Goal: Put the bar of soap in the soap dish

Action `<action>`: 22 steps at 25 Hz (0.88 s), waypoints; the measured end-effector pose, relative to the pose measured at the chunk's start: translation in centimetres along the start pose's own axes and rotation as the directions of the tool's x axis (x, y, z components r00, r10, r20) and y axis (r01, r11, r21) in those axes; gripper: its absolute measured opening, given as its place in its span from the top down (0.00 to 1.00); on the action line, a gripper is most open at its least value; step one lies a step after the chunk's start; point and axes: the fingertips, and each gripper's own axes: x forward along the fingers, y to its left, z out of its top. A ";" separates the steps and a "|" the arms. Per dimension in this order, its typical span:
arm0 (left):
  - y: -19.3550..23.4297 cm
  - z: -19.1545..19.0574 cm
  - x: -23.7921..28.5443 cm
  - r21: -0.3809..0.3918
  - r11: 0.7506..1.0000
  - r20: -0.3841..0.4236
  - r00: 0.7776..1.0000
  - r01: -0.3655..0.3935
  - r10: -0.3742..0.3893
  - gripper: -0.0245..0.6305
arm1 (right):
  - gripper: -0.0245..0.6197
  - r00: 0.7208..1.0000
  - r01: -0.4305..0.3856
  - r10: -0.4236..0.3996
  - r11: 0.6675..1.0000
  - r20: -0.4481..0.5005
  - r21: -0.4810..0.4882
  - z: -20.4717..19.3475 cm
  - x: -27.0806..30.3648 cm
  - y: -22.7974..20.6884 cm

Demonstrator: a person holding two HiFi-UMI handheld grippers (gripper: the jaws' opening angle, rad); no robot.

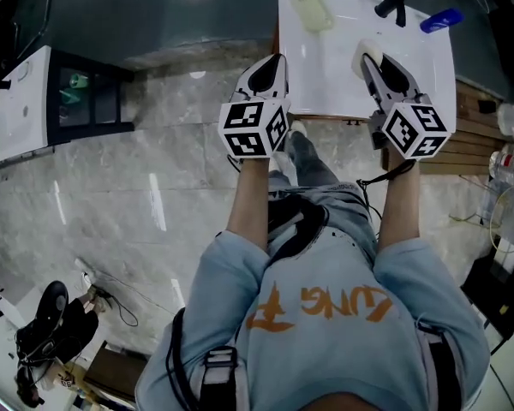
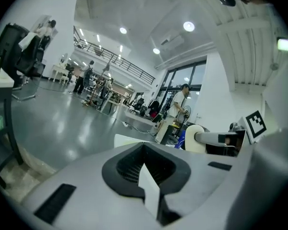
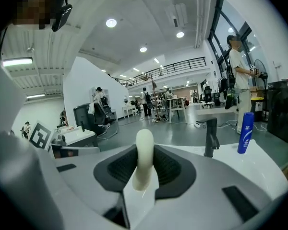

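A cream bar of soap stands on edge between the pads of my right gripper, which is shut on it over the near right part of the white sink. In the right gripper view the soap rises upright between the black pads. The pale green soap dish lies empty at the sink's far left. My left gripper hovers at the sink's near left edge, shut with nothing in it. The left gripper view also catches the soap to its right.
A black faucet stands at the far right of the sink, with a blue bottle beside it; both show in the right gripper view, faucet and bottle. Marble floor lies left of the sink. People stand in the hall behind.
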 end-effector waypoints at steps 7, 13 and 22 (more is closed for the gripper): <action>1.3 3.8 3.9 0.106 0.993 -0.016 0.998 -0.050 0.052 0.93 | 0.78 0.990 -0.080 0.072 0.995 0.123 0.063 4.8 4.5 -2.6; 1.3 2.0 6.5 0.069 0.995 -0.070 0.994 -0.076 0.081 0.93 | 0.78 0.990 -0.107 0.091 0.984 0.111 0.145 4.3 8.7 -6.1; 4.2 -0.2 7.5 -0.004 0.984 -0.098 0.979 -0.178 0.177 0.93 | 0.78 0.981 -0.190 0.193 0.969 -0.005 0.156 1.3 15.4 -7.1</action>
